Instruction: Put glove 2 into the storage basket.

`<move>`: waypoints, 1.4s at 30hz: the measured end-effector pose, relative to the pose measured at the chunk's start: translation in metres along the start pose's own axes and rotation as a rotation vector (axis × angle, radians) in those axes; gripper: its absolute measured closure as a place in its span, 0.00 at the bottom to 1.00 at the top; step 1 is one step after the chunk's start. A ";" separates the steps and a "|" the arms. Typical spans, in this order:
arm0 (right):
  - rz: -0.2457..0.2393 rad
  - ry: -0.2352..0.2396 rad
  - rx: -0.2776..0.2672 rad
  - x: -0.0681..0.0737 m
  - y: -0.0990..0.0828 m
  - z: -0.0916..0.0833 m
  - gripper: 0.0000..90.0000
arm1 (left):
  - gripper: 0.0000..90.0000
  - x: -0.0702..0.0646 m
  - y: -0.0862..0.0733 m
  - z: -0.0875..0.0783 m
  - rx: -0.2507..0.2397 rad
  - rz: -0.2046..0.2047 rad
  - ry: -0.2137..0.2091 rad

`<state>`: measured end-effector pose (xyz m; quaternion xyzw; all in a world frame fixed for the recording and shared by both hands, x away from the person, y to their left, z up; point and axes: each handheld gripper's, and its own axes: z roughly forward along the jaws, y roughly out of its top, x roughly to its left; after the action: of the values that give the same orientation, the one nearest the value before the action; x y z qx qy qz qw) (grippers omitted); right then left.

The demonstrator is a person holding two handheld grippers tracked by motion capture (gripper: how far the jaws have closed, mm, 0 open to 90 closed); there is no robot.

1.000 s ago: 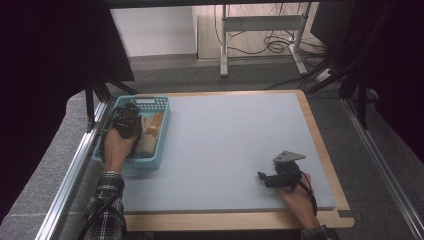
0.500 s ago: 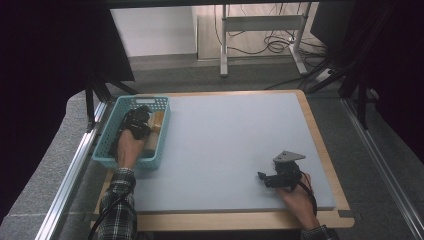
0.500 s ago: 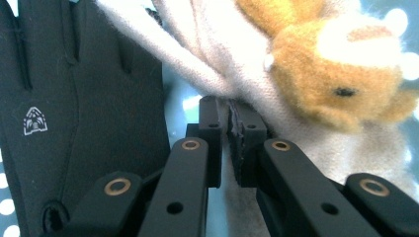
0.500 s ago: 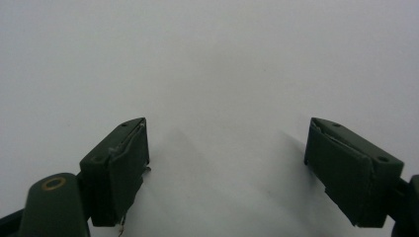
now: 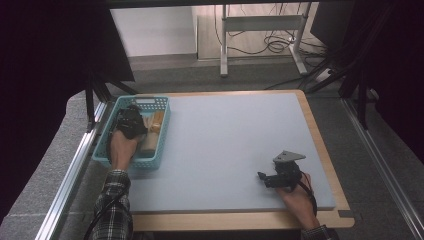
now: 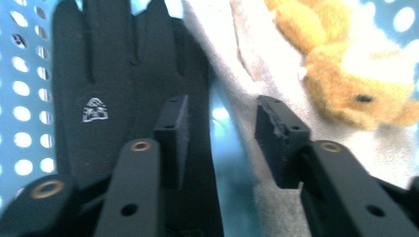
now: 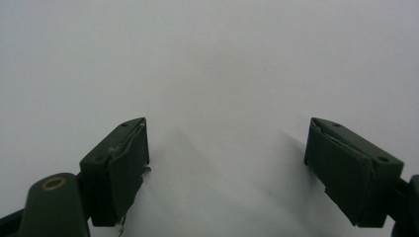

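Observation:
A blue perforated basket [image 5: 159, 141] stands at the table's left edge. Inside it my left gripper [image 5: 131, 121] points downward. In the left gripper view it [image 6: 221, 133] is open just above the contents. Its left jaw hangs over a black glove [image 6: 123, 69] with a small white logo. The right jaw is over a pale cloth [image 6: 237, 64]. A yellow plush toy [image 6: 346, 84] lies beyond the cloth on the right. My right gripper [image 5: 262, 176] rests low at the table's front right. In its own view it [image 7: 227, 168] is wide open over the bare surface with nothing between the jaws.
The table top [image 5: 230, 140] is a grey-blue mat with a wooden border. Metal rails run along both sides of it. A metal stand [image 5: 260, 30] with cables is on the floor behind the table.
My left hand and gripper shifted slightly to the right inside the basket and then stayed low over the contents. The right gripper has not moved.

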<state>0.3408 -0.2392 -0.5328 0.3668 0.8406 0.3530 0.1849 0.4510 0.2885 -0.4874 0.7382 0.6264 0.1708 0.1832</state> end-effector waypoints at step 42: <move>0.000 -0.002 0.001 0.000 0.000 0.000 0.18 | 0.07 0.016 -0.035 -0.048 -0.215 -0.028 -0.244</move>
<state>0.3407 -0.2389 -0.5327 0.3672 0.8406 0.3525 0.1854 0.4000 0.3119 -0.4621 0.7207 0.5879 0.1435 0.3382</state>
